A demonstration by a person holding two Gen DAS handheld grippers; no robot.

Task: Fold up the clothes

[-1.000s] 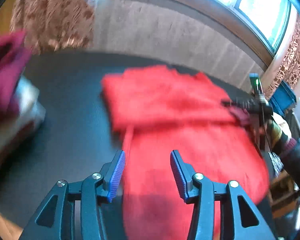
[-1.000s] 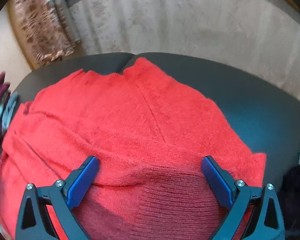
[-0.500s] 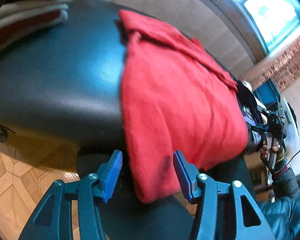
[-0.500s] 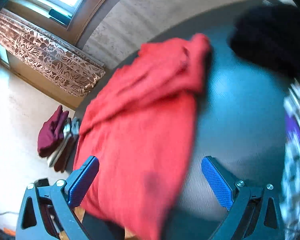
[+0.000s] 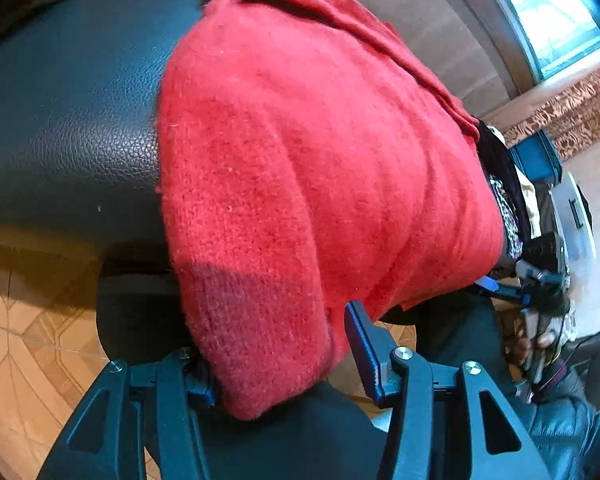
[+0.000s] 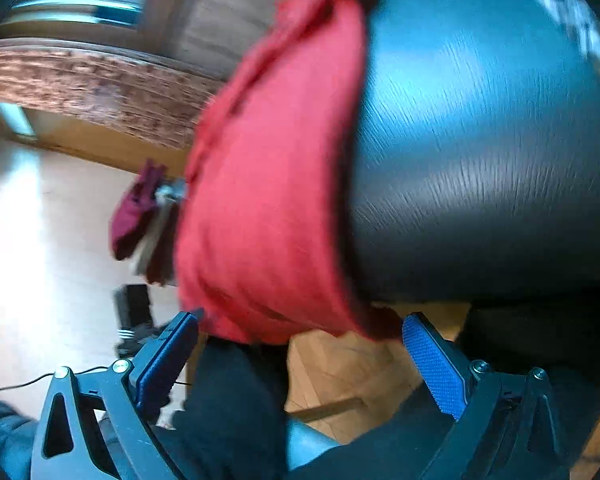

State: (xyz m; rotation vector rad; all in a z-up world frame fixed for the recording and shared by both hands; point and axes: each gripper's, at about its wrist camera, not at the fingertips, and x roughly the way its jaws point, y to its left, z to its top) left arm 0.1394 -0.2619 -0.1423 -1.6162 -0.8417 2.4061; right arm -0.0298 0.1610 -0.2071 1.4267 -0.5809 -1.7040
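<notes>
A black table [image 5: 72,120] with a bumpy, leather-like top carries the clothes. A fuzzy red sweater [image 5: 320,184] lies right on it, and its near end hangs down over the table's edge. In the right wrist view, a small pile of folded clothes [image 6: 140,220], dark red on top, sits past the sweater at the table's far side.
</notes>
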